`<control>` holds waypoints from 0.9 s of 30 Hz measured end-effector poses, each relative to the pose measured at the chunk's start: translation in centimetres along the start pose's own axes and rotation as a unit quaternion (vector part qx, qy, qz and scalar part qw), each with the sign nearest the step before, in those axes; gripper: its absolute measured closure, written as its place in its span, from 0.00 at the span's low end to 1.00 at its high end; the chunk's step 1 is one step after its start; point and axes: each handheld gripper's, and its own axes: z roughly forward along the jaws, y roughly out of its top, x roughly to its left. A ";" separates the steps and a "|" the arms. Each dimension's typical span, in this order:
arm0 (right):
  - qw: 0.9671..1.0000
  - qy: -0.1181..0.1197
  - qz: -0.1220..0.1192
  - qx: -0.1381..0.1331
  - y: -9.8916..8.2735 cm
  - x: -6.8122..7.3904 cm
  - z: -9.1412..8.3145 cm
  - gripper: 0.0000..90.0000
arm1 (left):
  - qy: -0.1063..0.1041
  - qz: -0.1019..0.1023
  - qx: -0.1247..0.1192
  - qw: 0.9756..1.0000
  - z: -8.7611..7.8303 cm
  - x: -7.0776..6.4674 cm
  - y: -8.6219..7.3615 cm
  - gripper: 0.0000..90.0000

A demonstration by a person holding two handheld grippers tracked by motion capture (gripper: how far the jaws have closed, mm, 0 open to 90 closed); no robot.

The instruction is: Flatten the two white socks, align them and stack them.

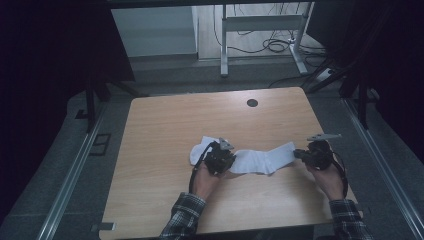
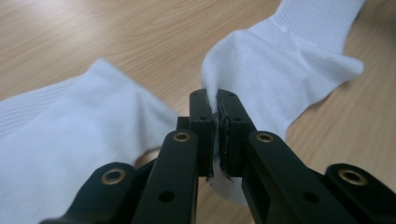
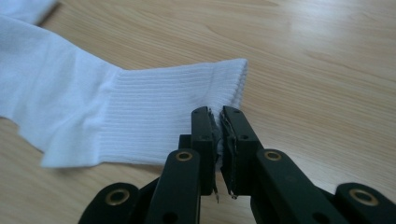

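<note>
Across the near table (image 1: 165,150), my left gripper (image 2: 217,100) and right gripper (image 3: 218,116) each pinch the soft, light white ribbed sock (image 1: 260,160), jaws closed on toe end and cuff.

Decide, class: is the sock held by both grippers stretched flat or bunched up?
Stretched out. The sock lies lengthwise on the table, the left gripper pinching its toe end and the right gripper its ribbed cuff.

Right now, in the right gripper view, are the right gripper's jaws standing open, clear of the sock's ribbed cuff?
No: the right gripper has its jaws pressed together on the edge of the white sock's ribbed cuff, with fabric pinched between them.
</note>
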 end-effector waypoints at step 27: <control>0.990 0.086 -0.091 0.065 -0.8 9.0 2.9 0.84 | 0.021 -0.031 0.059 0.998 -6.8 3.5 -9.9 0.77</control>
